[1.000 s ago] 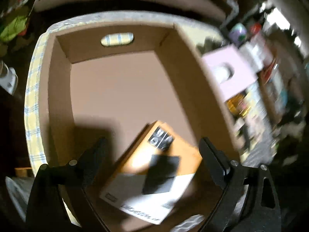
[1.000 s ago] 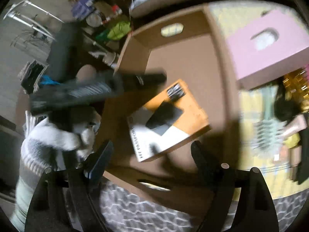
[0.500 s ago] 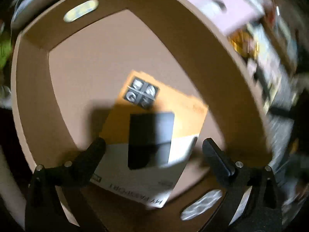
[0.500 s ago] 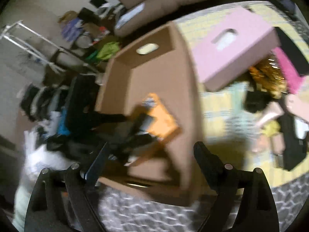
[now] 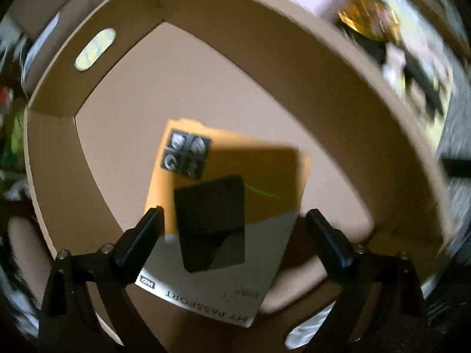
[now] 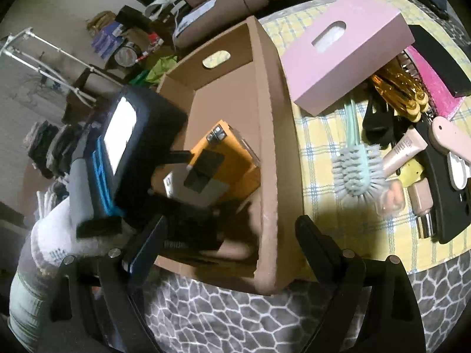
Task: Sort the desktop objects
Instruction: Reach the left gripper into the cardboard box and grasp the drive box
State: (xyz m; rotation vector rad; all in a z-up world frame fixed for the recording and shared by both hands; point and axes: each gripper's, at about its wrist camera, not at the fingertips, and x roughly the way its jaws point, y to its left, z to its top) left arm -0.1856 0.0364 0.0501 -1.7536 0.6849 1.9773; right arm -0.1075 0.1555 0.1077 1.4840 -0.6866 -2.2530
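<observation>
An orange and white "My Passport" box (image 5: 223,206) lies flat in the brown cardboard box (image 5: 123,94); it also shows in the right wrist view (image 6: 217,161). My left gripper (image 5: 234,223) is open and empty, hovering low over that box, inside the carton. My right gripper (image 6: 232,229) is open and empty above the carton's near corner (image 6: 268,200). The left gripper's body (image 6: 132,147) reaches into the carton from the left. Loose objects lie on the yellow checked cloth (image 6: 318,147) to the right.
On the cloth are a pink tissue box (image 6: 347,47), a mint bottle brush (image 6: 356,167), gold clips (image 6: 397,88), a cosmetic tube (image 6: 403,150), a black board (image 6: 447,188) and a pink glitter item (image 6: 432,82). Clutter and a sofa (image 6: 229,0) lie behind.
My left gripper has dropped lower into the carton over the orange box. My right gripper has pulled back and turned right, bringing the objects on the cloth into view.
</observation>
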